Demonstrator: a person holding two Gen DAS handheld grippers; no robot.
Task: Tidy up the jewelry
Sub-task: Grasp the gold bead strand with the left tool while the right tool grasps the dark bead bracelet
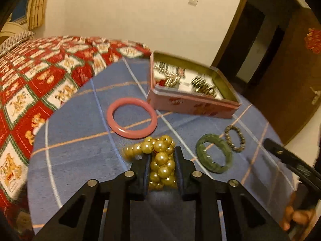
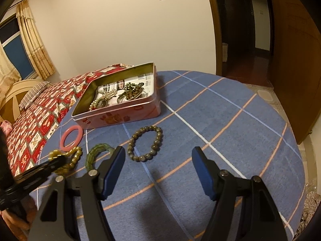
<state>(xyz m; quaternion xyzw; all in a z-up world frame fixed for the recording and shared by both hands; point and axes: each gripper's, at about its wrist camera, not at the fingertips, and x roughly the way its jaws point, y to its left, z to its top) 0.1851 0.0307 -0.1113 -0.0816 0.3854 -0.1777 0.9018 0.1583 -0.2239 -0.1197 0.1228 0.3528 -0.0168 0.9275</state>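
Your left gripper (image 1: 162,156) is clamped on the gold beads (image 1: 160,160), which bunch between its fingers and spill past the tips. Your right gripper (image 2: 158,156) is spread wide, holding nothing, above the blue cloth (image 2: 230,120). Three pieces lie loose: pink bangle (image 1: 131,118) just beyond the beads, green bangle (image 1: 214,153) and brown bead bracelet (image 2: 145,143) to the right. One tin (image 2: 120,116), open, behind them, jewelry inside.
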